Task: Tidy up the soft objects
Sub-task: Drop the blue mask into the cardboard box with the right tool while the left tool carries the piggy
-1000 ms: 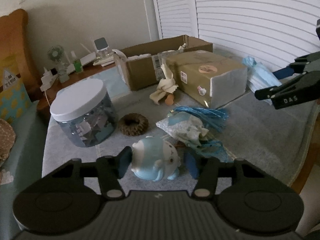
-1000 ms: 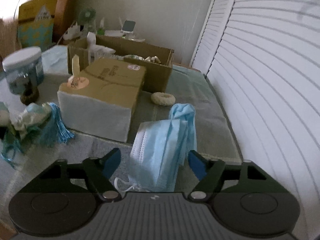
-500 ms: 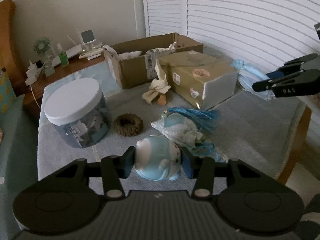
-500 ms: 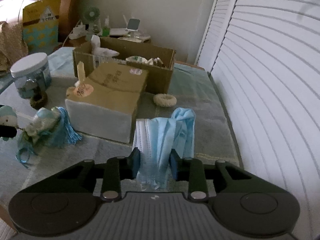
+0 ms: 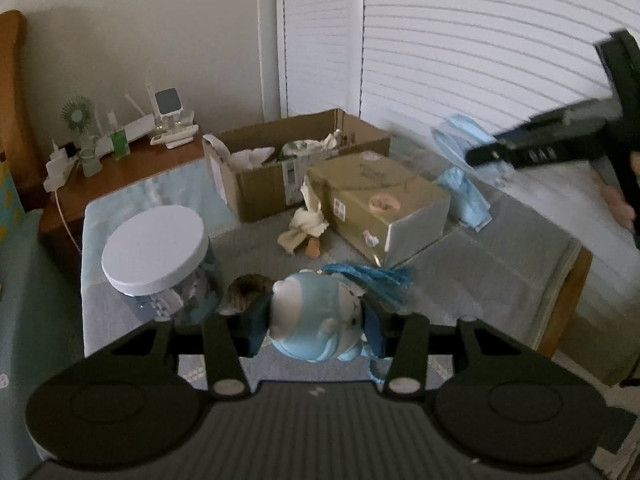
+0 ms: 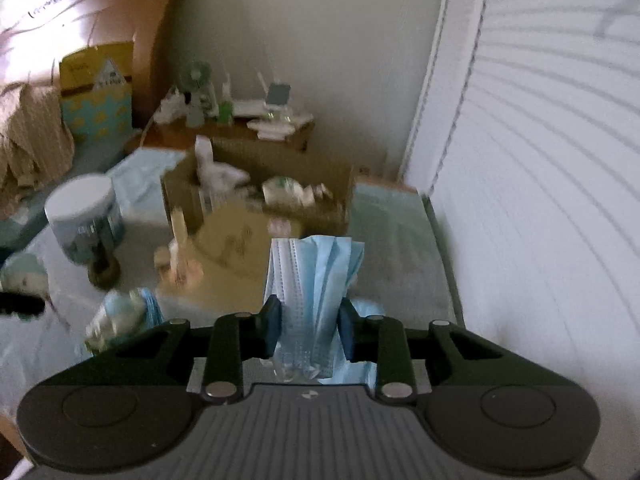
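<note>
While the left gripper [image 5: 316,322] clenches a round pale-blue plush toy [image 5: 314,320] between its blue pads, the toy sits squeezed at both sides and held above the grey cloth [image 5: 472,280] that covers the desk. The jaws have just been closing on it, with the toy between them. Beyond the toy lie a tuft of blue tassel threads [image 5: 372,278] and a brown woven ring [image 5: 248,290], the ring just beside a clear jar with a white lid [image 5: 154,250]. Further back, a tan closed carton [image 5: 380,200] rests against an open cardboard box [image 5: 296,160] that holds crumpled pale things, and a small cream-coloured cloth toy [image 5: 304,228] lies in front of the two. The right gripper [image 6: 308,328] grasps a bunch of light-blue face masks [image 6: 312,280], its pads pressed against the folded stack from both sides; these jaws have also just been closing, with the masks between them. The masks stand up past the fingertips and hang loose below them. In the left wrist view the same gripper shows blurred at the right edge, the masks dangling from it above the far side of the carton. In the right wrist view the desk behind is blurred, though the jar, the open box and the carton can be made out. White slatted blinds [image 6: 540,160] fill the right side.
</note>
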